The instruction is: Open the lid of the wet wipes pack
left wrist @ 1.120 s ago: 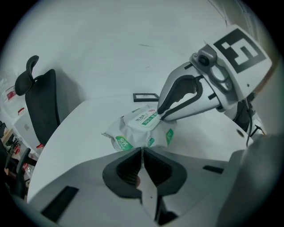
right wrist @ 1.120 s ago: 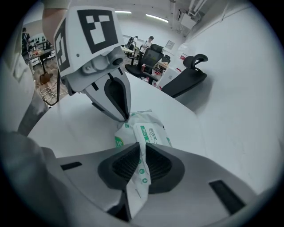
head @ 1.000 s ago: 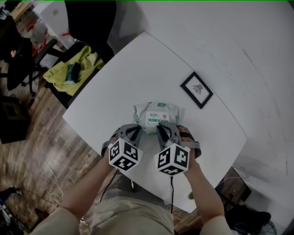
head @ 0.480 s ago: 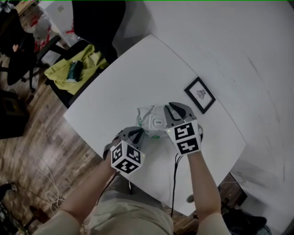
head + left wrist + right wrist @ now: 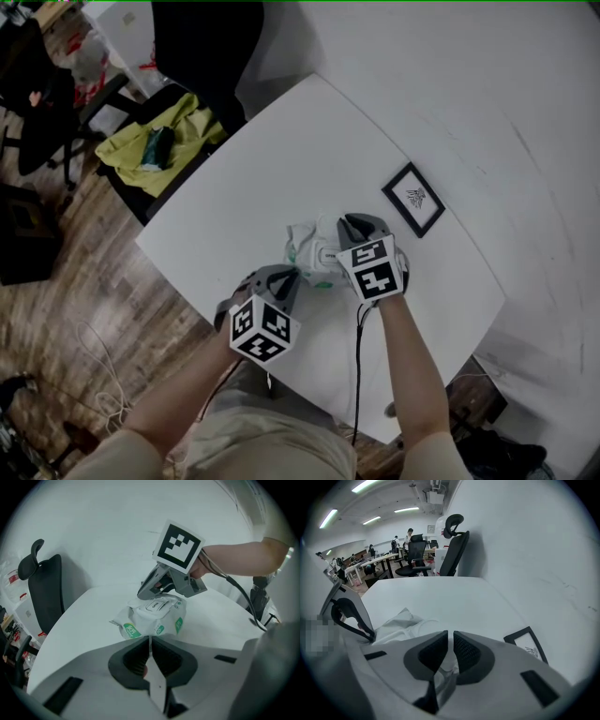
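Pack [image 5: 307, 246] sits mid-tabletop [image 5: 244, 169], a little toward the edge nearest the person. It is rumpled, one end hitched up. A small frame [image 5: 414, 198] lies well apart from it, by the far right edge.

Left gripper [image 5: 150, 641]: fingers together, seemingly pinched on the thin crimped seam at the pack's near end.

Right gripper [image 5: 450, 639]: fingers closing, almost together. A slip of white shows between them, likely the far edge of the lid [image 5: 157, 604].

Handling, as judged:
- The pack looks light and soft. Its film creases and would slide or lift on the smooth tabletop if not held.
- The seam is the sound place to anchor it, as squeezing the body only buckles it.
- The lid is the one stiff part, a small hinged flap marked OPEN. Take it by its free lip and peel upward against the hinge.
- The lip is thin and glossy, so a shallow bite may slip off.

Views:
- Left gripper view alone shows the lid face, its label, and the right fingers laid over its far edge.
- Right gripper view shows crumpled film, the frame and a chair [image 5: 454, 550] beyond the far edge, but not the lid face.
- Head view gives the layout, though the gripper bodies cover both contacts.
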{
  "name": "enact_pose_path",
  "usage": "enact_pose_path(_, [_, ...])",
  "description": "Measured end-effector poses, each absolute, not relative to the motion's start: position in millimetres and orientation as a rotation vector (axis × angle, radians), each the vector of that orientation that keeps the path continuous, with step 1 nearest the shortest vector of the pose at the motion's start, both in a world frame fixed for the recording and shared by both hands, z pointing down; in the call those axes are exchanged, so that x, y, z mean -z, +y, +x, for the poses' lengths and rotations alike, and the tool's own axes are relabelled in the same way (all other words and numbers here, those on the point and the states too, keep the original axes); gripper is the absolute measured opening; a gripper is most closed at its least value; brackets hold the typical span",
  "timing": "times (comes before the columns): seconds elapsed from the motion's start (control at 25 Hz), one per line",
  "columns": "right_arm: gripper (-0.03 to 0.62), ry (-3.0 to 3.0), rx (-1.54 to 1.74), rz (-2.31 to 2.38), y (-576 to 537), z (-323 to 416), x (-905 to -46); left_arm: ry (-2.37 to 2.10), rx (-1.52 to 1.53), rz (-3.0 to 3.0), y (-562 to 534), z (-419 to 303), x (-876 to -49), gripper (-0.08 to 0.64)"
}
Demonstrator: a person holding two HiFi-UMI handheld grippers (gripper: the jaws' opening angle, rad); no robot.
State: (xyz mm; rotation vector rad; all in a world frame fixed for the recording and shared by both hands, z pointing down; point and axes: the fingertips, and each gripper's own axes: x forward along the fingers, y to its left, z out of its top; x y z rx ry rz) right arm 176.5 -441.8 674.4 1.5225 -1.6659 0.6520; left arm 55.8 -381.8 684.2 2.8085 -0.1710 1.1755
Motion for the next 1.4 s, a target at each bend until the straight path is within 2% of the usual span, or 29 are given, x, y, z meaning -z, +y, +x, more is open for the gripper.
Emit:
enact_pose_path(0.28, [0.041,-1.684,-0.669,1.638,-433.8,173.1,-621.7,-0.267,-1.111,2.814,-403.8,40.0,-643.7,0.034])
enact_pose_path(0.68, [0.034,-1.792,-0.460,1.803,-404.2,157.8,-481.2,-0.393,-0.871,2.917,-427.2,42.2,-512.2,0.034])
enact_pose_path(1.08, [0.029,-1.924,-0.269,2.014,-349.9,131.8,-341.8,-0.419,-0.656,3.018,-409.7,32.9,-395.4,0.034])
enact_pose_path(1.4, [0.028,-2.008,-0.134,2.110,-301.0,101.6,-280.6,-0.399,-0.514,3.109,-379.8,6.6,-333.2,0.034])
